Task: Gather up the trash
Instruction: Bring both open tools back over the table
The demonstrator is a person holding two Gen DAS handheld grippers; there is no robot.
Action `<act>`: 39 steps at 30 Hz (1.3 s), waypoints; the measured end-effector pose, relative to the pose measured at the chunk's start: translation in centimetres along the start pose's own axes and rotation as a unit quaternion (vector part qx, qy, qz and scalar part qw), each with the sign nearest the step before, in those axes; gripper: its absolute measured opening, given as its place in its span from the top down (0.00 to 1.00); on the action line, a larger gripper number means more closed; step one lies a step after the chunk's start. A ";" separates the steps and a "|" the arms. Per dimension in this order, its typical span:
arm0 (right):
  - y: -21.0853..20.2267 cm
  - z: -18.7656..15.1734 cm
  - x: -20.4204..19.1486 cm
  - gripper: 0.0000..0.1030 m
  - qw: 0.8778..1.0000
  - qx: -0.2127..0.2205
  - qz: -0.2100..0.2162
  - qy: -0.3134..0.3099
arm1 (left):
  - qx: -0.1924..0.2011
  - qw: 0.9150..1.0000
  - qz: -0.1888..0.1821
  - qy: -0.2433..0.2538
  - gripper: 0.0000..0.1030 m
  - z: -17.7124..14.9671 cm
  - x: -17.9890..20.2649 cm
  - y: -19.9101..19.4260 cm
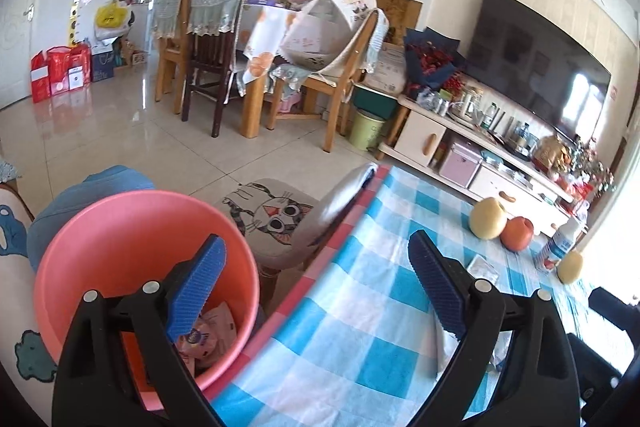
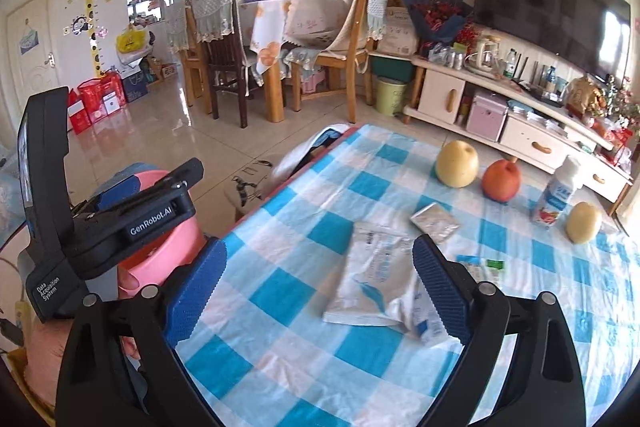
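A pink bin stands beside the left edge of the blue-checked table; a pink wrapper lies inside it. My left gripper is open and empty, its left finger over the bin, its right finger over the table. My right gripper is open and empty over the table. A white wrapper lies flat between its fingers. A silver foil packet lies just beyond, and a small green-and-white scrap sits to the right. The left gripper's body shows in the right wrist view over the bin.
Two yellow pears, a red apple and a small milk bottle stand at the table's far side. A cat-print stool sits past the bin. Dining chairs and a TV cabinet lie beyond.
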State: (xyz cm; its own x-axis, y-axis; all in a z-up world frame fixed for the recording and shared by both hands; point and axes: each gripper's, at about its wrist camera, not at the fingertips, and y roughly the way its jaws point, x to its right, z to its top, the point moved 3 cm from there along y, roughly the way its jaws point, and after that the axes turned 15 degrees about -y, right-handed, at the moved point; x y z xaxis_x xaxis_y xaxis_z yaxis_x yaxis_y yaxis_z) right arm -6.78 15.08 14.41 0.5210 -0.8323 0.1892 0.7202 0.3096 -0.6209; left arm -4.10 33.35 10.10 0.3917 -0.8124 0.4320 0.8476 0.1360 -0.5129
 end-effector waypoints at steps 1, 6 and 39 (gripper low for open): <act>-0.3 -0.2 0.4 0.09 1.000 0.001 -0.004 0.000 | -0.001 1.000 -0.002 0.005 0.09 -0.3 0.4 0.0; -1.4 -1.0 2.0 0.09 1.000 0.007 -0.022 0.002 | -0.011 1.000 -0.018 0.021 0.09 -1.5 2.5 -0.1; -3.5 -8.3 12.3 0.09 0.993 -0.005 -0.111 0.043 | -0.064 0.984 -0.058 0.159 0.09 -11.4 13.7 1.0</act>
State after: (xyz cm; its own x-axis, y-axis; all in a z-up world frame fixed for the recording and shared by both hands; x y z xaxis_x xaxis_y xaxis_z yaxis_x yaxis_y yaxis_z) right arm -6.67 -0.07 12.65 0.3089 -0.9156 0.2574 0.8082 0.1100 -0.5785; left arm -1.97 15.87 7.11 0.1459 -0.9571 0.2505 0.8202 -0.0246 -0.5715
